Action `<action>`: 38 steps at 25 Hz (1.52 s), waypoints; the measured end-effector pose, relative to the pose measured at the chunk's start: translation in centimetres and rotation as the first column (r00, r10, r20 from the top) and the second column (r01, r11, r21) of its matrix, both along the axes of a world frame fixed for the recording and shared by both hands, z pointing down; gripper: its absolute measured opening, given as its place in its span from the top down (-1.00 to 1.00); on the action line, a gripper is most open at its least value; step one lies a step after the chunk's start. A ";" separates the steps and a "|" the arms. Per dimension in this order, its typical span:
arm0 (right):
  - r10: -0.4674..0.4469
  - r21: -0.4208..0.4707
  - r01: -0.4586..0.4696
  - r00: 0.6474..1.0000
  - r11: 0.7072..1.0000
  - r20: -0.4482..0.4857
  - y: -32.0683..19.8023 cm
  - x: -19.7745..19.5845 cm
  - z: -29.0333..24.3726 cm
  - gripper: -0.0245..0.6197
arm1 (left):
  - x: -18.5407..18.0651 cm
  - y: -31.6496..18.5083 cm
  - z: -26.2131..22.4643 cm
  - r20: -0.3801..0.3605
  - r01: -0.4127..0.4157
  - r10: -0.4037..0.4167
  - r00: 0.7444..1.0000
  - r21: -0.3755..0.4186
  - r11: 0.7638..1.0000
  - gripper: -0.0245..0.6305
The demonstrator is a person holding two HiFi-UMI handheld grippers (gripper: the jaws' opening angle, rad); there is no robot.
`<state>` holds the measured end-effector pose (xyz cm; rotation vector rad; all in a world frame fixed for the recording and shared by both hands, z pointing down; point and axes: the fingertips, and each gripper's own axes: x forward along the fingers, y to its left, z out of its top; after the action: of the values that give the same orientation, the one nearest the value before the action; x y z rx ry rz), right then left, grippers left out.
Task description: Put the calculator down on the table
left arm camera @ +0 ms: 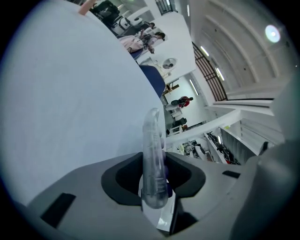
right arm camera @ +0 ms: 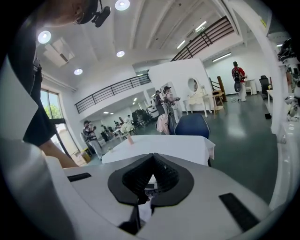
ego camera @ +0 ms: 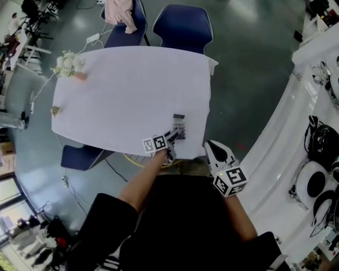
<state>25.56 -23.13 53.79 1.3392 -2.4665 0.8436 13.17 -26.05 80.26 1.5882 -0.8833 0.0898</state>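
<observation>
The calculator point(ego camera: 179, 127), dark with a clear cover, is over the white table point(ego camera: 127, 90) near its front right edge. My left gripper point(ego camera: 172, 138) is shut on its near end. In the left gripper view the calculator point(left arm camera: 153, 154) appears edge-on, sticking out from between the dark pads point(left arm camera: 125, 177), with the table point(left arm camera: 70, 93) filling the left side. I cannot tell whether it touches the cloth. My right gripper point(ego camera: 213, 147) hangs off the table's front right corner, close to my body. Its jaws point(right arm camera: 152, 174) are shut with nothing between them.
Two blue chairs point(ego camera: 183, 26) stand behind the table, one with a pink garment point(ego camera: 119, 13). A vase of white flowers point(ego camera: 68, 64) sits at the far left corner. A blue seat point(ego camera: 79, 156) pokes out beneath the near left. A white curved counter point(ego camera: 275, 137) runs along the right.
</observation>
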 end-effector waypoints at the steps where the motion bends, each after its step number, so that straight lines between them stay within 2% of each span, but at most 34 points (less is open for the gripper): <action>1: -0.010 0.000 0.010 1.000 1.000 -0.001 -0.3 0.3 0.1 0.93 | 0.2 -0.1 0.3 -0.006 0.005 -0.005 1.000 -0.004 1.000 0.55; 4: -0.023 0.020 0.023 1.000 1.000 -0.017 -1.3 1.3 -0.2 0.93 | 0.4 -0.4 0.5 -0.040 0.041 -0.042 0.998 -0.017 0.999 0.55; 6: -0.015 0.032 0.015 1.000 0.999 -0.016 -2.0 1.7 -0.4 0.93 | 0.1 -0.4 0.8 -0.035 0.055 -0.055 0.998 -0.025 0.998 0.54; 9: -0.007 0.041 0.007 1.000 0.999 -0.009 -2.3 1.8 -0.5 0.93 | -0.3 -0.1 1.5 0.034 0.030 -0.029 0.999 -0.025 0.999 0.51; 13: -0.018 0.032 0.018 1.000 0.999 -0.001 -1.4 1.5 -0.4 0.93 | -0.7 0.0 1.7 0.089 0.012 -0.009 0.996 -0.030 0.999 0.48; 15: -0.026 0.029 0.026 1.000 0.999 -0.007 -1.0 1.4 -0.3 0.93 | -1.0 0.0 1.8 0.128 -0.002 0.007 0.992 -0.036 0.999 0.30; 18: -0.045 0.038 0.047 0.998 0.998 -0.033 -0.5 1.2 -0.4 0.93 | -1.5 0.3 2.0 0.176 -0.021 0.028 0.984 -0.043 0.999 0.11; 24: -0.041 0.078 0.046 0.997 0.996 -0.065 -0.3 1.2 -1.2 0.93 | -1.8 1.0 2.1 0.285 -0.088 0.086 0.955 -0.007 0.996 0.00; 28: -0.015 0.092 0.021 0.998 0.996 -0.068 0.3 0.9 -2.1 0.93 | -2.8 1.4 1.5 0.323 -0.093 0.083 0.943 0.016 0.996 -0.03; 31: -0.003 0.093 0.010 0.997 0.996 -0.071 0.8 0.6 -2.5 0.93 | -4.1 1.4 0.3 0.321 -0.070 0.050 0.946 0.051 0.996 -0.03; 35: 0.033 0.115 -0.024 0.997 0.993 -0.077 1.1 0.4 -3.3 0.93 | -6.6 1.2 -2.5 0.243 0.022 -0.044 0.969 0.092 0.996 -0.03; 38: 0.060 0.137 -0.049 0.995 0.989 -0.074 1.4 -0.4 -4.2 0.93 | -7.9 1.6 -6.6 0.237 -0.030 -0.021 0.971 0.211 0.977 -0.03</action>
<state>25.18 -21.71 49.60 1.4615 -2.4756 0.6332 5.28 -24.40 73.65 1.8049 -1.1056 0.1977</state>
